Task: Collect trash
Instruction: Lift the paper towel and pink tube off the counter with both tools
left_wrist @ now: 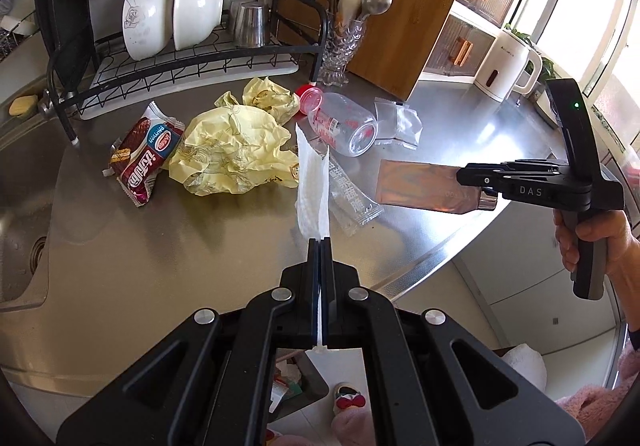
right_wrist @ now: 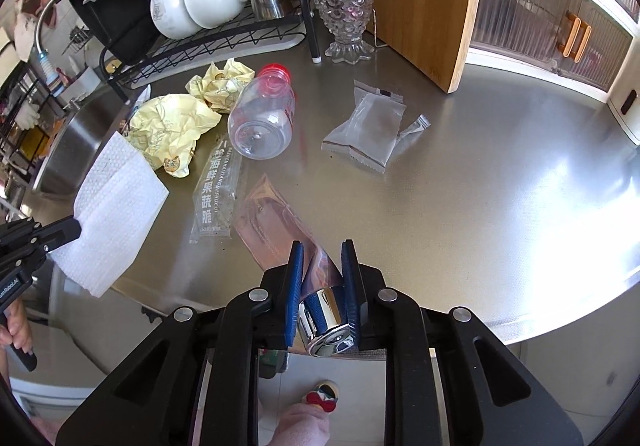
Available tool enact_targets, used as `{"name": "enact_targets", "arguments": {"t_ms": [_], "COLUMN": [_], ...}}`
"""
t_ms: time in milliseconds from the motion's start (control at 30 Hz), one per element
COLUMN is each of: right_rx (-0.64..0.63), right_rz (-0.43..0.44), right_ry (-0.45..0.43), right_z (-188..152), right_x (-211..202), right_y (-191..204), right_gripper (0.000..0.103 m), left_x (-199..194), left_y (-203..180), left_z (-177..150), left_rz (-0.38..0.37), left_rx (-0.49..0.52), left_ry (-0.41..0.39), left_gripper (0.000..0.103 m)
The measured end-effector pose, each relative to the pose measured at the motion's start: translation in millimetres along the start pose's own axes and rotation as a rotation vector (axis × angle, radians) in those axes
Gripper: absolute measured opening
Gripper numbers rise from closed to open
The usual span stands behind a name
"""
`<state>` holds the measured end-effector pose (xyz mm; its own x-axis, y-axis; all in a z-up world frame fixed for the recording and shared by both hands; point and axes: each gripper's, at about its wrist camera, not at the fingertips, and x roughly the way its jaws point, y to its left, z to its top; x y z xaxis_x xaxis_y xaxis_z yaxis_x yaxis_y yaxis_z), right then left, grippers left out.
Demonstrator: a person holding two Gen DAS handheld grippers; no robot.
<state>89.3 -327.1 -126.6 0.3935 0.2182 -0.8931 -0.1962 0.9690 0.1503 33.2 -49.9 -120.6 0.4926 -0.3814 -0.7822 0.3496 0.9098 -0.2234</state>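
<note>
left gripper point(left_wrist: 319, 246) pinched flat on a dimpled white paper towel point(right_wrist: 114, 201), sheet standing up limp from the tips, lifted clear of the steel counter point(right_wrist: 500, 213), probably bound for the bin glimpsed below the counter edge

right gripper point(right_wrist: 322, 266) clamped on the end of a glossy copper-pink pouch point(left_wrist: 420, 183), a shiny chrome cap wedged between the blue pads point(right_wrist: 350, 274); pouch held out flat over the counter

still lying on the brushed metal: crumpled yellow wrappers point(left_wrist: 232, 153), clear plastic bottle point(right_wrist: 264, 121) with red cap on its side, printed clear sleeve point(right_wrist: 216, 193), empty clear sachet point(right_wrist: 368, 129), red snack packet point(left_wrist: 146, 161)
</note>
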Motion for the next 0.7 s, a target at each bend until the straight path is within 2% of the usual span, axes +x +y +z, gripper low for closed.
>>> {"name": "enact_targets", "arguments": {"t_ms": [300, 500, 700], "right_rx": [-0.03, -0.03, -0.05], "right_rz": [-0.032, -0.03, -0.002], "right_ry": [-0.042, 0.028, 0.065], "right_z": [21.5, 20.4, 17.2], "right_x": [-1.9, 31.4, 42.3], "right_y": [6.2, 2.8, 5.7], "right_gripper": [0.013, 0.013, 0.012], "left_x": [-12.3, -12.0, -10.4], "left_y": [-1.0, 5.3, 9.7], "left_z": [2.8, 2.1, -2.0], "left_rz": [0.012, 0.024, 0.035], "left_rx": [-0.006, -0.034, -0.055], "left_ry": [-0.031, -0.033, -0.032], "left_gripper": [0.0, 0.0, 0.0]}}
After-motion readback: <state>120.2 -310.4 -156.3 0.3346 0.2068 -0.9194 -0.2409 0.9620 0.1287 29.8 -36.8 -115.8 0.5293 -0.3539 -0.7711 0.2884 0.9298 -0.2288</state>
